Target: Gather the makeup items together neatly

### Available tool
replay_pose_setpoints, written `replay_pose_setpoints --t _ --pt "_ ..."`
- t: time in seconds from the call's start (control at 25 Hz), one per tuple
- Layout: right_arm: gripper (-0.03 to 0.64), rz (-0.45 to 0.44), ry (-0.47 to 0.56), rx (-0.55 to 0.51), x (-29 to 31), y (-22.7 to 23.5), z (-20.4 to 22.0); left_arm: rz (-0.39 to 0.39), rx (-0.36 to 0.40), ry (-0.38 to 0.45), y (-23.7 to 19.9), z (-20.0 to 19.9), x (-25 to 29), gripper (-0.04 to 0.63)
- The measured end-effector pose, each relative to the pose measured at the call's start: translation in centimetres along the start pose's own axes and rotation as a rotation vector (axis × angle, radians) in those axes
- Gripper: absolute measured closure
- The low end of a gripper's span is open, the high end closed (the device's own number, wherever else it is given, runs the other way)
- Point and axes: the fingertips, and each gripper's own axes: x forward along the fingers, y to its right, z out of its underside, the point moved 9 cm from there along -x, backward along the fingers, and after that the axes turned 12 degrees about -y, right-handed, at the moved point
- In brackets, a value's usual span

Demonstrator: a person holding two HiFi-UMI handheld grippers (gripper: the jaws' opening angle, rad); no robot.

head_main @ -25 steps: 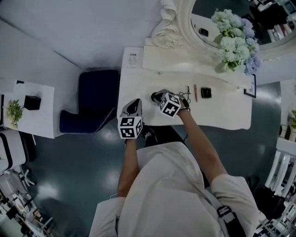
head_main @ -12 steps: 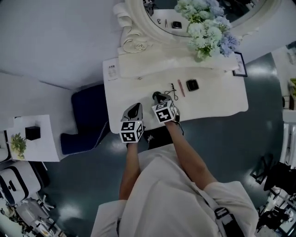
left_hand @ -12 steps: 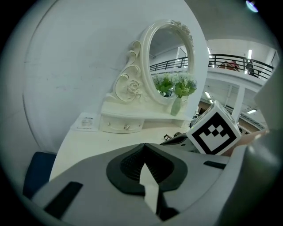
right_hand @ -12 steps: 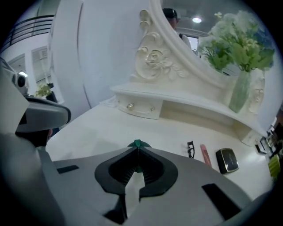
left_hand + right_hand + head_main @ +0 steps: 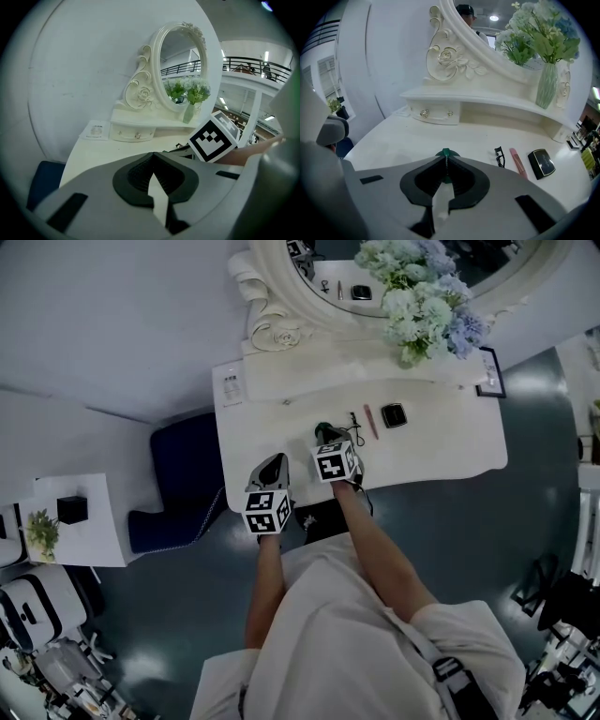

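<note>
On the white vanity table (image 5: 441, 451) lie a black eyelash curler (image 5: 354, 420), a pink stick (image 5: 371, 421) and a black compact (image 5: 394, 415), side by side. My right gripper (image 5: 324, 433) is just left of them, low over the table. Its jaws are shut with a small green item (image 5: 446, 153) pinched at the tips, most of it hidden behind them. From the right gripper view the curler (image 5: 500, 156), stick (image 5: 517, 161) and compact (image 5: 541, 163) lie ahead to the right. My left gripper (image 5: 273, 463) hangs at the table's front edge, shut and holding nothing.
An oval mirror (image 5: 309, 277) on a raised drawer shelf (image 5: 328, 376) fills the back. A vase of flowers (image 5: 427, 296) stands on the shelf, a small frame (image 5: 491, 373) at the far right. A leaflet (image 5: 230, 385) lies back left. A blue chair (image 5: 178, 479) is beside the table.
My right gripper has moved right across the table toward the curler and the pink stick, the green item going with it. The left gripper stays at the front edge.
</note>
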Motion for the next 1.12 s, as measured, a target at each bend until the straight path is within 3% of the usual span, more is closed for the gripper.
replay_pose_setpoints --t 0.2,0.36,0.72,1.12 --pt "0.560 -0.027 0.006 -0.015 -0.4 -0.4 0.1 -0.013 -0.002 0.011 0.3 0.5 -1.0 0.581" --pt "0.480 -0.027 0.034 -0.006 -1.3 -0.3 0.6 -0.014 0.000 0.025 1.2 1.1 -2.3 0.581" --pt "0.480 -0.052 0.166 0.050 -7.3 1.3 4.0 0.005 0.010 0.034 4.6 2.4 -2.6 0.581" --pt "0.488 -0.092 0.235 0.137 -13.9 8.1 10.9 0.008 0.028 0.068 12.6 1.3 -1.5 0.581"
